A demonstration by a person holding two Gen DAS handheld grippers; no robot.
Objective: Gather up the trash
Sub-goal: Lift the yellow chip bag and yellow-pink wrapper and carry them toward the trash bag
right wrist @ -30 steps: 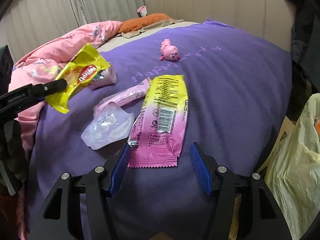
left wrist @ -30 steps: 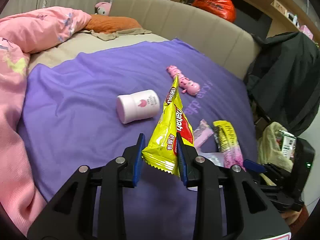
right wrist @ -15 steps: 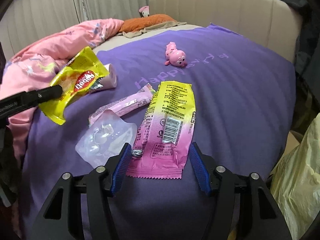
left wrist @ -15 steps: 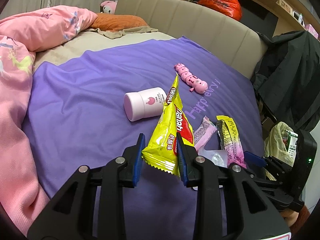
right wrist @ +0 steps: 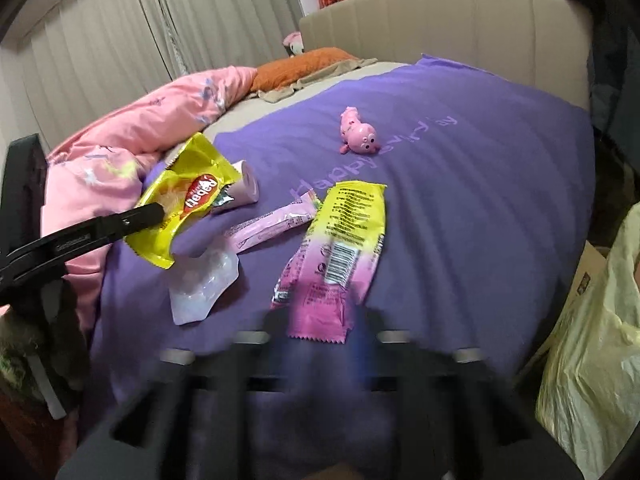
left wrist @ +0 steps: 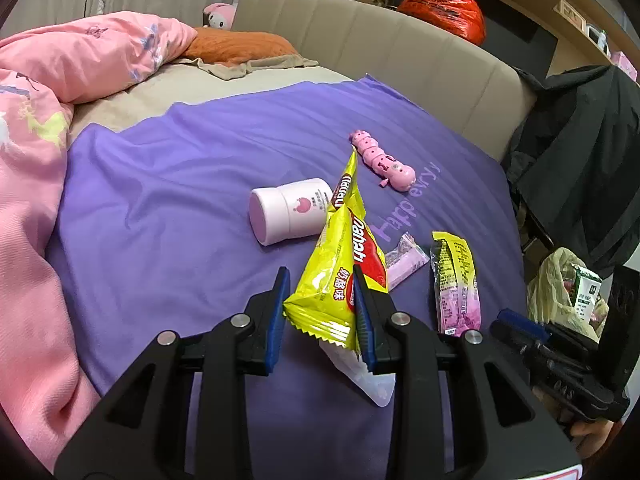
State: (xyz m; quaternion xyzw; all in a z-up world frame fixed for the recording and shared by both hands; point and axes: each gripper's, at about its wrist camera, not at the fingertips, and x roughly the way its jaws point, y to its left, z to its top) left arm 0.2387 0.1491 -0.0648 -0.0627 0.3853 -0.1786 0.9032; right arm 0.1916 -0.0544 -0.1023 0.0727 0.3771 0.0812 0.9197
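Left hand-held gripper (left wrist: 320, 312) pinches yellow wrapper (left wrist: 340, 264) above the bed (left wrist: 180, 200); right hand-held gripper (right wrist: 320, 340), blurred, jaw state unclear, could skid off the flat pink wrapper (right wrist: 336, 256).

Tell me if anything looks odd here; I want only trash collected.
The jar lies tipped on its side on the purple sheet, beside a pink toy among the wrappers. Neither looks like trash.
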